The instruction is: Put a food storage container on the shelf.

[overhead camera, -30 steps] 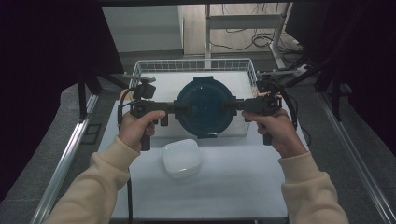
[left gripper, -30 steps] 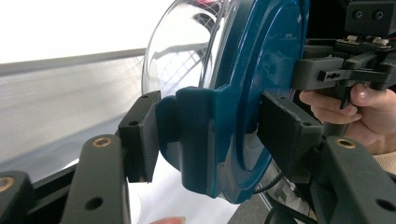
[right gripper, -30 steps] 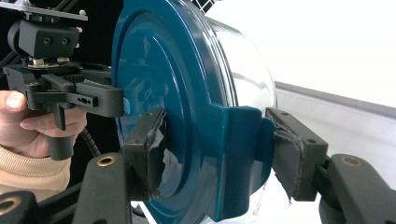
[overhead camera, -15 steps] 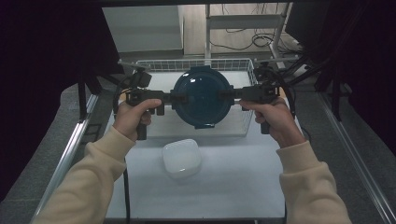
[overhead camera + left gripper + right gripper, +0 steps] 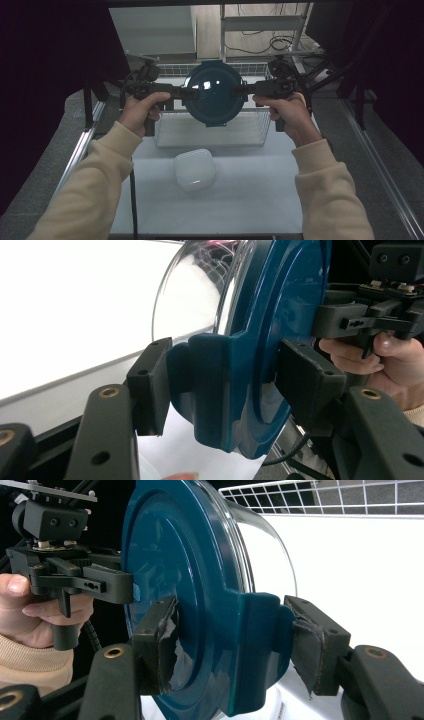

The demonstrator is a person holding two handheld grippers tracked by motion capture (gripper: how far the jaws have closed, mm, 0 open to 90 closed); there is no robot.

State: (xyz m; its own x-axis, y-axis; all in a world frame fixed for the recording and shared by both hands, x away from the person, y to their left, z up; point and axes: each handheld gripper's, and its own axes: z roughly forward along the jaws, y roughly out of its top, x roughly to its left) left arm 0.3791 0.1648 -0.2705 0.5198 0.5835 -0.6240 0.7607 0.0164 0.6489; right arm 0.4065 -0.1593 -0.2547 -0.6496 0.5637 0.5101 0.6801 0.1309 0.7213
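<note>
A round clear container with a dark blue lid (image 5: pixel 214 97) hangs in the air above the wire basket (image 5: pixel 210 132), lid facing the camera. My left gripper (image 5: pixel 186 92) is shut on the latch tab at its left side, my right gripper (image 5: pixel 240 91) on the tab at its right. In the left gripper view the jaws (image 5: pixel 227 385) pinch the blue tab of the container (image 5: pixel 280 305), the clear bowl curving away behind. In the right gripper view the jaws (image 5: pixel 237 640) clamp the opposite tab of the container (image 5: pixel 175 555).
A white square tub (image 5: pixel 194 170) sits on the white table (image 5: pixel 250 200) in front of the basket. Metal rails run along both table sides. The other hand and its gripper appear beyond the lid (image 5: pixel 370 320) (image 5: pixel 75 580).
Both hands have raised the container together, out of the basket and up toward the camera. The grip on both tabs is unchanged.
</note>
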